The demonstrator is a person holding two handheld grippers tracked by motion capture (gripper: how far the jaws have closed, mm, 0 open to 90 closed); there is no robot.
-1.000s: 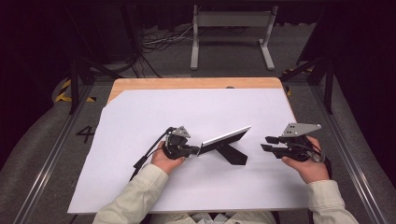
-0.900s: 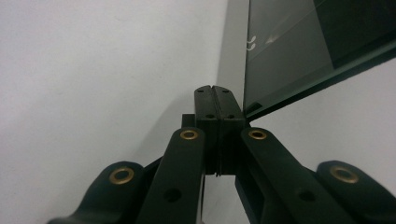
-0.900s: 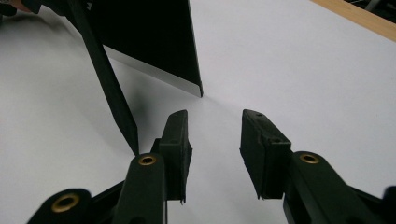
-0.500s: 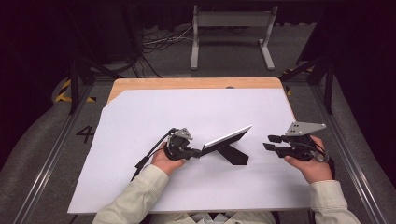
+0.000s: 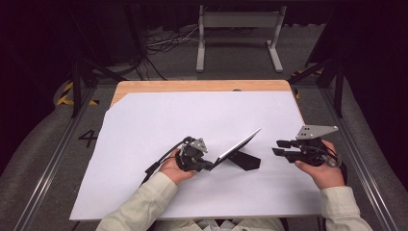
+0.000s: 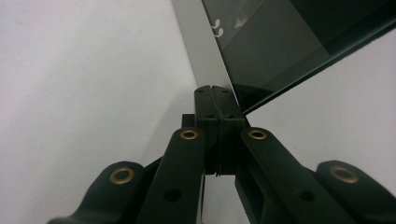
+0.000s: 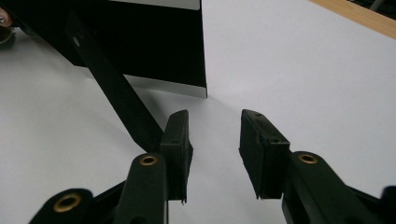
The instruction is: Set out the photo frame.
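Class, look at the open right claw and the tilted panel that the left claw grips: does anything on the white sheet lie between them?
Nothing visible does. Bare white sheet separates the right claw from the panel and its black stand.

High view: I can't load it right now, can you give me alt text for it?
A person's left gripper is shut on the lower corner of a thin, dark, flat panel with a pale edge, which tilts up off a white sheet covering a wooden table, over a black support strut. The right gripper hovers open just to the right, apart from the panel.
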